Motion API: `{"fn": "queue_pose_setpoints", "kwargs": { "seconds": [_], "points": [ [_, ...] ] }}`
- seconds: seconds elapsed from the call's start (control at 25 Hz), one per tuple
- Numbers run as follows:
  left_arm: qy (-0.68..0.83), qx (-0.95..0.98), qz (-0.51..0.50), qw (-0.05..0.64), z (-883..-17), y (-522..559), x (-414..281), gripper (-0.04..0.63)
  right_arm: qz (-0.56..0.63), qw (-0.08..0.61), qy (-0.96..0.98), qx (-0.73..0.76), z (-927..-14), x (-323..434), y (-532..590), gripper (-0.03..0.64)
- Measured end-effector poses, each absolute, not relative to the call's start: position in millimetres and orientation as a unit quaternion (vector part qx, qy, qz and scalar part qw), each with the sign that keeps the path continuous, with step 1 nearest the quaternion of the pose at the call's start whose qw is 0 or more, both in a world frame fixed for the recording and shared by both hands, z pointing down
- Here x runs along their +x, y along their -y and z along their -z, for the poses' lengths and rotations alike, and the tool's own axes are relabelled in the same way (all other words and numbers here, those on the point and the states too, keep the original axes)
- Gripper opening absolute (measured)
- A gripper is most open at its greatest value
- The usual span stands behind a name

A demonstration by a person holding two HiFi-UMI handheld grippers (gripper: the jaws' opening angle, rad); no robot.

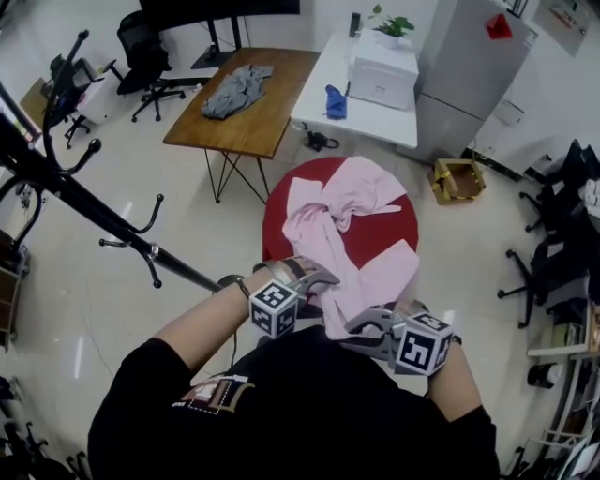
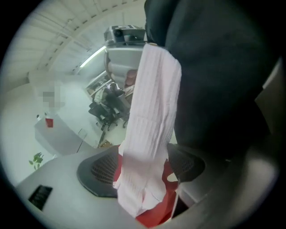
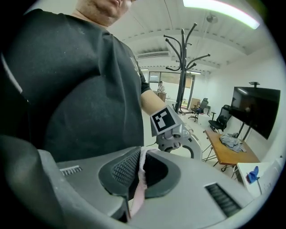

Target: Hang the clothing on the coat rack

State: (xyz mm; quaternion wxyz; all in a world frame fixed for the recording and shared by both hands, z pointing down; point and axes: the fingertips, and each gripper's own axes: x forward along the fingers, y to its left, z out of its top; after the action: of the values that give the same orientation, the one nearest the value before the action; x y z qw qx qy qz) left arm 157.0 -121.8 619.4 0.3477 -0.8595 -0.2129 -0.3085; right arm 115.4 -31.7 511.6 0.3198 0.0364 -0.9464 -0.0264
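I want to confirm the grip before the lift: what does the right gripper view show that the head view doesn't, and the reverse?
Only the right gripper view: the right gripper, jaws shut on a thin edge of the pink garment, and a ceiling light. Only the head view: the garment spread over the red stool. Both: the coat rack, the left gripper and the wooden table.

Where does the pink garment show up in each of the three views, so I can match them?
Head view: pink garment spread over the red stool, centre.
Left gripper view: a strip of it hangs mid-picture between the parted pads.
Right gripper view: its thin edge, bottom centre, pinched in shut jaws.
Shared landmark: the person's black shirt.
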Motion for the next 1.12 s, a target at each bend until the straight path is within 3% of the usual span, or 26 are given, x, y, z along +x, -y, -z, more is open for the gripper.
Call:
{"fn": "queue_pose_setpoints", "kwargs": {
  "seconds": [0.16,0.44,0.52,0.84,1.12],
  "points": [
    [0.26,-0.829,0.334,0.367,-650.5,108.9,160.7,0.336,0.033,0.297,0.953,0.041,-484.7,118.2,11.0,0.001],
    [0.208,-0.889,0.273,0.302,-614.2,121.0,156.2,0.072,0.038,0.259,0.957,0.123,-441.4,172.2,1.9,0.001],
    [0.197,-0.905,0.25,0.283,-591.8,123.3,153.1,0.031,0.039,0.23,0.96,0.152,-428.7,188.5,5.5,0.001],
    [0.091,-0.957,0.125,0.244,-444.8,147.4,132.5,0.013,0.136,0.124,0.953,0.241,-357.9,250.0,45.4,0.001],
    [-0.004,-0.96,0.083,0.267,-345.3,138.6,112.2,0.012,0.196,-0.043,0.922,0.332,-284.0,263.4,92.8,0.001]
  ]
}}
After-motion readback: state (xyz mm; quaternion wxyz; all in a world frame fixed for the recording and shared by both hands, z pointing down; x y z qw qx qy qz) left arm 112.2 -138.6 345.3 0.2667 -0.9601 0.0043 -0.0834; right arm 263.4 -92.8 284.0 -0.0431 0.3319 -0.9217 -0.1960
